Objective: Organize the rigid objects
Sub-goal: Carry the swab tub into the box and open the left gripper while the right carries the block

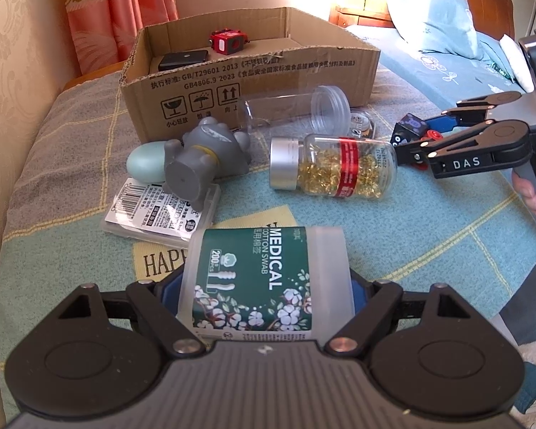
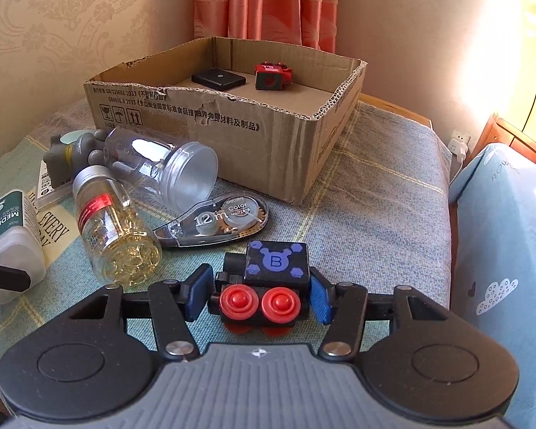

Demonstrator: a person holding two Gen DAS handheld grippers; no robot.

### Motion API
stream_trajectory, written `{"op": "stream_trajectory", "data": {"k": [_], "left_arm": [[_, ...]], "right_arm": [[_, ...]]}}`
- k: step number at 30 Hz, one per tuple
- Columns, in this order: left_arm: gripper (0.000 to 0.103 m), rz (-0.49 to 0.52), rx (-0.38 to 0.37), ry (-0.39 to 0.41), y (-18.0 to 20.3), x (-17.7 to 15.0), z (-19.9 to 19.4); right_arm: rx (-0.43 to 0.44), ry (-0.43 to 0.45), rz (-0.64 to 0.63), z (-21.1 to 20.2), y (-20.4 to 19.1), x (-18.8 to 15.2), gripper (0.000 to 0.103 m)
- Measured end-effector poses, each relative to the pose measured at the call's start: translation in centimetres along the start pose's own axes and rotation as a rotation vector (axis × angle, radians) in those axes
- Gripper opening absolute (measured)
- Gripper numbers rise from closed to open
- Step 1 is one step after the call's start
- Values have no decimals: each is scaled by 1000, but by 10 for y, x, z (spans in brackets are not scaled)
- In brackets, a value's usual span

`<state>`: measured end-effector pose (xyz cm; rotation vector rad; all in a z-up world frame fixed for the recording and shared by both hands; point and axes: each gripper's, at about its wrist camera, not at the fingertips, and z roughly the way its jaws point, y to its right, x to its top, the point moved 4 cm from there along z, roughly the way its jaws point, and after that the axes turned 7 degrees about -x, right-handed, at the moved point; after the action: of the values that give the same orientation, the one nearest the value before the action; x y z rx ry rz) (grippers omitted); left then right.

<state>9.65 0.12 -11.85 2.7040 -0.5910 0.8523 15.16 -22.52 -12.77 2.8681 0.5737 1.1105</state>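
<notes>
Grey first, at the left of the left wrist view: found a toy (image 1: 203, 153) lying on its side on the cover (image 1: 71, 136), touching a pale egg (image 1: 144, 162) and resting partly on a flat case (image 1: 160, 211). Saw all three outside the box (image 1: 253, 78).

Lower centre, clamped a swab tub (image 1: 264, 279) in the left gripper (image 1: 264, 286), with blue pads pressed to both its sides. Could not tell whether lifted or resting on the cover.

Upper centre, counted only two things inside the box: a black case (image 1: 184, 60) and a red cube (image 1: 228, 41), both near the far wall and well apart from the tub.

Just in front of the near wall, noted a clear jar (image 1: 293, 111) on its side without a lid. Nearer the camera, noted a capsule bottle (image 1: 332, 166), also lying down.

Further right, in the right wrist view, spotted a tape roller (image 2: 218, 221) flat on the cover beside the jar's mouth.

Lower centre of that view, straddled a black car (image 2: 271, 279) with the right gripper (image 2: 257, 296), one pad on each flank. Could not tell whether clenched on it or merely close.

Judged the job early: two items stowed, eight left outside the box (toy, egg, flat case, tub, jar, bottle, roller, car). Judged the tub and the car next in line, each needing a carry up and over the near wall.
</notes>
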Motion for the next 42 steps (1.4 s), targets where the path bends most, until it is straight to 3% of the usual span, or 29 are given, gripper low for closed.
{"op": "stream_trajectory", "data": {"k": [28,36,42], "left_arm": [[83,20,-7,-4,-1,8,-9],[83,43,-29,11,-1,18,-25],[83,65,-33,57,-4,44,-44]], "right_arm": [[-46,-15,-43,-14,-3,4,56],[-35,14,-76,-36,-2,16,56],[-32,71,-90,-53,0,37,56]]}}
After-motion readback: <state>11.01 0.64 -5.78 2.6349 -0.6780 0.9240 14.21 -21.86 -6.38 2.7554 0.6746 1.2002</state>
